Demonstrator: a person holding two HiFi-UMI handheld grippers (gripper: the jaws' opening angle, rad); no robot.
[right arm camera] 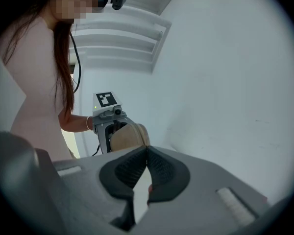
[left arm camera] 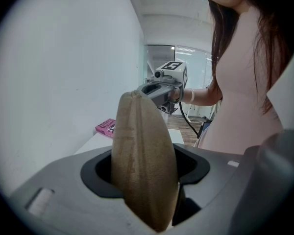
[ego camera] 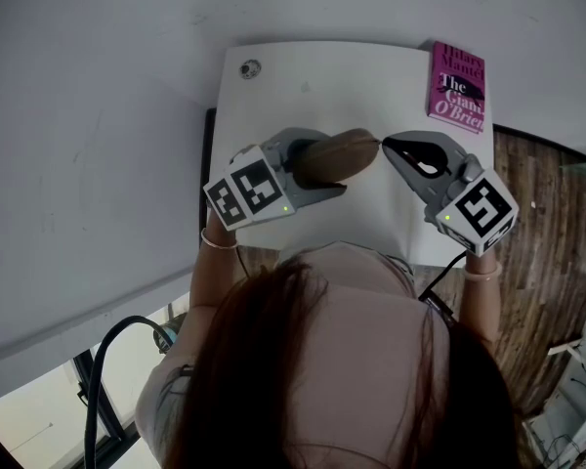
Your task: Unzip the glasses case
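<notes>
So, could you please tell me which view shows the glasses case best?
The left gripper view: the glasses case fills the frame, close up and edge-on. The head view shows it small, from above; the right gripper view shows only one end.

tan fabric oval glasses case (ego camera: 334, 157): tan-brown throughout, fine weave, darker seam line along its length.
left tongs (ego camera: 324, 164): grey shell, black pads; cube white with black square markers, small green light.
right tongs (ego camera: 389, 147): grey shell, black ribbed pads; cube white with black square markers, green light.
magenta paperback book (ego camera: 457, 86): magenta cover, white and black lettering.
white rectangular worktop (ego camera: 303, 86): plain white.
brown wooden plank floor (ego camera: 542, 213): brown, visible grain.
person's top (ego camera: 371, 340): pale pink.
</notes>
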